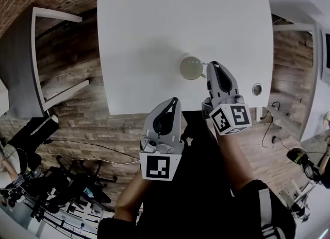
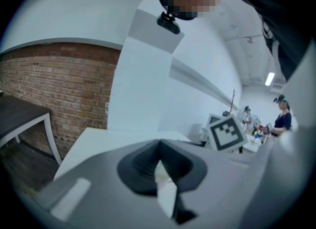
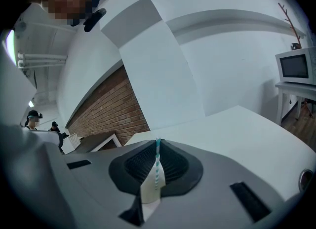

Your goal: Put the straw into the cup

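A pale round cup stands on the white table, near its front edge. My right gripper hovers just right of the cup, its tips close to the rim. In the right gripper view its jaws are shut on a thin teal-and-white striped straw that stands upright between them. My left gripper hangs lower and to the left, at the table's front edge. Its jaws are shut, and I see nothing held between them.
A round cable grommet sits in the table right of the right gripper. A grey bench frame stands left of the table on the wood floor. A microwave stands on a stand at the far right. Cables lie on the floor.
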{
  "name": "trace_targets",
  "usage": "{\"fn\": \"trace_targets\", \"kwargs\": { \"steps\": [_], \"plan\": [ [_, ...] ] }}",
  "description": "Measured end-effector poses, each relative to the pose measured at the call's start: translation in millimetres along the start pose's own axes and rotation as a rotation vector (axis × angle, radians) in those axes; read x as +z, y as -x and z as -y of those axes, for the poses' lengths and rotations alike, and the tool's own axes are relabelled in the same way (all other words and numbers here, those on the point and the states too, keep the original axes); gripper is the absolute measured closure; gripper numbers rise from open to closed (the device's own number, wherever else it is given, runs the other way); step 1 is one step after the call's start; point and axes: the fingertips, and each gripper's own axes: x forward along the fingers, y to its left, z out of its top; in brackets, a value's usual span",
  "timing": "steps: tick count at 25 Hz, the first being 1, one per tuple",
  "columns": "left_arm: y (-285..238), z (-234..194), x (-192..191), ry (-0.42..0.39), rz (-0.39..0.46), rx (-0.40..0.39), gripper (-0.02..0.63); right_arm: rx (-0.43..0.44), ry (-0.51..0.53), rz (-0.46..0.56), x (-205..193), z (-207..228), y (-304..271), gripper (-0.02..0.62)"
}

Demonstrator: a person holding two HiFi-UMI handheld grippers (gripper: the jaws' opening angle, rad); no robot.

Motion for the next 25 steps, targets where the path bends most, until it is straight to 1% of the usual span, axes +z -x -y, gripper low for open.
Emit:
{"fn": "trace_targets", "kwargs": {
  "steps": [7,15,25],
  "plan": [
    [-0.1,2.8,-4.7,0.000,-0.014,-0.008,0.601,-0.010,-0.016,0.001,-1.8,6.9,1.9,0.570],
    [0.1,4.0,-3.2,-0.005,-0.010,-0.004,0.601,-0.004,-0.038,0.000,-4.1,11.6,2.2,0.569],
    [0.5,4.2,-4.1,0.005,-0.009,0.000,0.601,0.001,-0.050,-0.027,-13.4,15.3,-0.5,0.569]
  ]
}}
